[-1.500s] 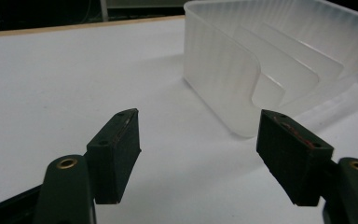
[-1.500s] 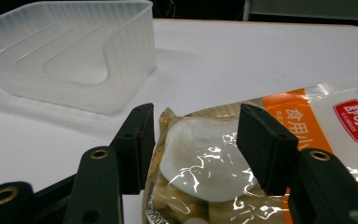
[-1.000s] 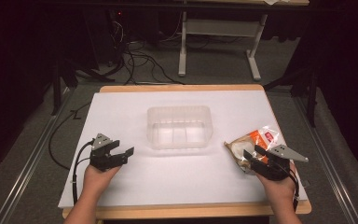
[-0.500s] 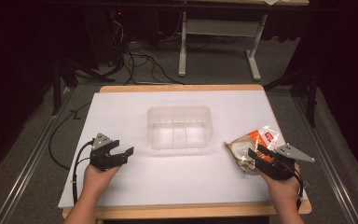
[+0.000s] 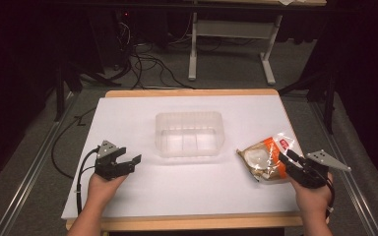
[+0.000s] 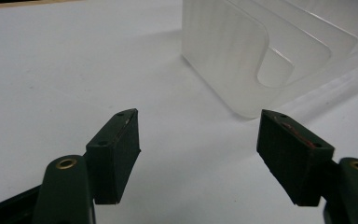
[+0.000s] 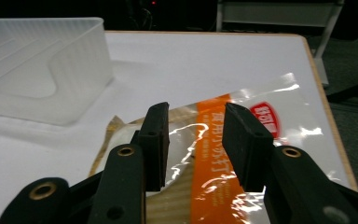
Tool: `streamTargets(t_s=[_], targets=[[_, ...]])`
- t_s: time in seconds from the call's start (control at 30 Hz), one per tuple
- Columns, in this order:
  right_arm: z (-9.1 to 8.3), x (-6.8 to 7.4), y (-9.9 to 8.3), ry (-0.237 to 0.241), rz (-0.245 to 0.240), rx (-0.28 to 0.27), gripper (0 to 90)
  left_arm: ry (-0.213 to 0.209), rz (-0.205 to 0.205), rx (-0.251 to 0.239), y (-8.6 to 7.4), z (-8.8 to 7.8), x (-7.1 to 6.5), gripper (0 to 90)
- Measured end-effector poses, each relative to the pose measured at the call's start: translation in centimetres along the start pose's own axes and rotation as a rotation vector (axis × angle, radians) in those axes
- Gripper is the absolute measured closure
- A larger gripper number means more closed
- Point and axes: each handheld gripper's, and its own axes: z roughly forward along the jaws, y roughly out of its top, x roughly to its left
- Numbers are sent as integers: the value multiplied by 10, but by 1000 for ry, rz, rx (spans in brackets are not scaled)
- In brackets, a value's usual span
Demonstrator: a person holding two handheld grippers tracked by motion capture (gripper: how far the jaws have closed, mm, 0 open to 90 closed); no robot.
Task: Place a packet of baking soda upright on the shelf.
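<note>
My right gripper [image 7: 193, 140] straddles the near edge of the snack packet [image 5: 266, 158], a crinkly clear wrapper with an orange band around a pale round bun, lying at the white table's [image 5: 142, 113] right side. Its jaws have just been closing, and I cannot tell whether the pads press on the wrapper. My left gripper [image 5: 126, 161] rests released, nothing between its jaws. A clear plastic tub [image 5: 190, 133] stands between them. A red label shows white characters I can't read.
</note>
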Motion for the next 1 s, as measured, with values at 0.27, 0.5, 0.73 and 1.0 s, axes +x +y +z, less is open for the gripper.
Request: streamTargets(t_s=[0.27,0.5,0.73,1.0], targets=[[-8,-23,-4,-63,54,-8,579,2,7,2,0,0,-1,303],[-8,-36,-9,-87,87,7,516,0,16,6,0,1,-1,303],[-4,-46,-14,-114,131,43,399,2,22,11,0,1,-2,303],[3,-57,-19,-102,195,78,222,1,33,19,0,3,-3,303]])
